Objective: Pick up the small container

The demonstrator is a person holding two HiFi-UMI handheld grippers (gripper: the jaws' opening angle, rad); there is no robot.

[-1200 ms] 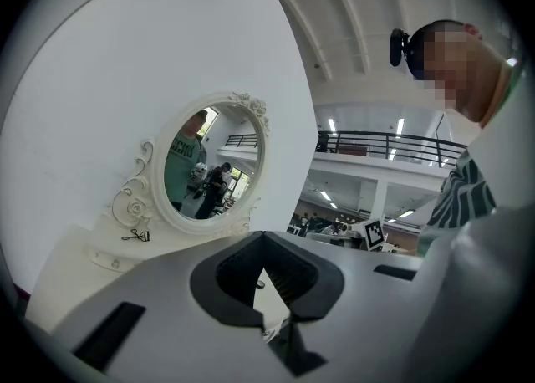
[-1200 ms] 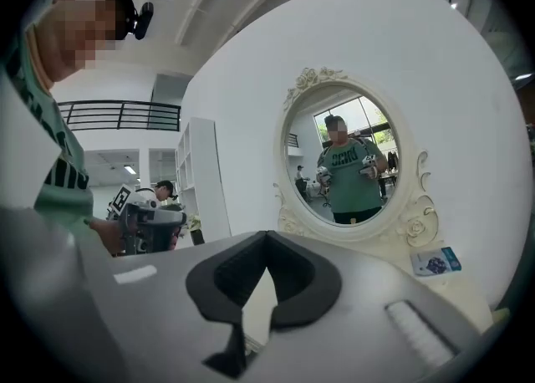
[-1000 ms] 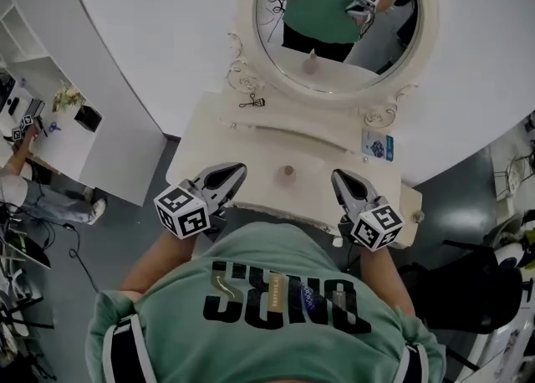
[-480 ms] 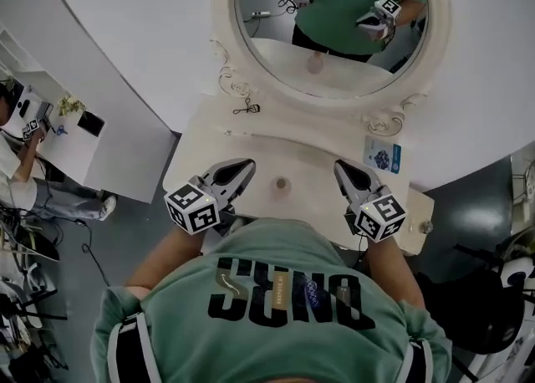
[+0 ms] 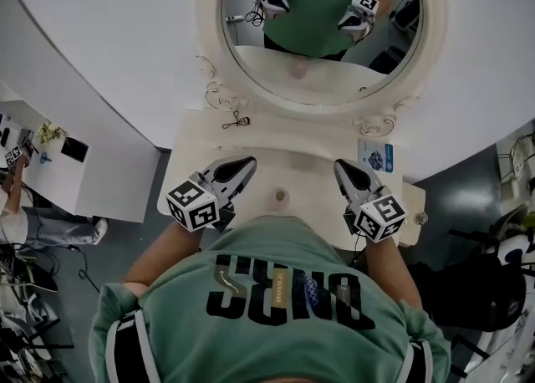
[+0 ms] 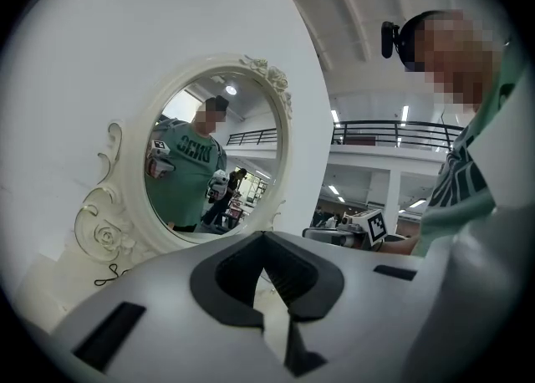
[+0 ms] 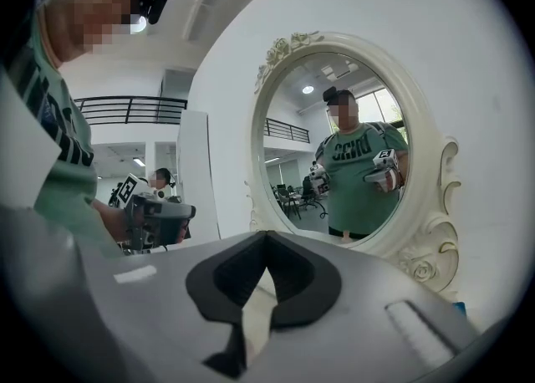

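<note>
The small container (image 5: 280,196) is a little round pinkish pot on the cream vanity table (image 5: 309,151), near its front edge; neither gripper view shows it. My left gripper (image 5: 248,162) hangs shut to the left of it and my right gripper (image 5: 339,165) shut to the right, both empty and apart from the pot. In the left gripper view the left gripper's (image 6: 264,235) jaws meet at the tip with nothing between them. The right gripper (image 7: 266,235) in its own view also has its jaws closed together.
An oval mirror (image 5: 322,30) in an ornate cream frame stands at the table's back and reflects the person and both grippers. A small black tool (image 5: 233,120) lies at the back left, a blue-and-white packet (image 5: 375,156) at the back right. A curved white wall stands behind.
Both grippers have moved forward over the table's front edge, so their tips now reach past the pot on either side. The mirror looms larger. Both stayed shut.
</note>
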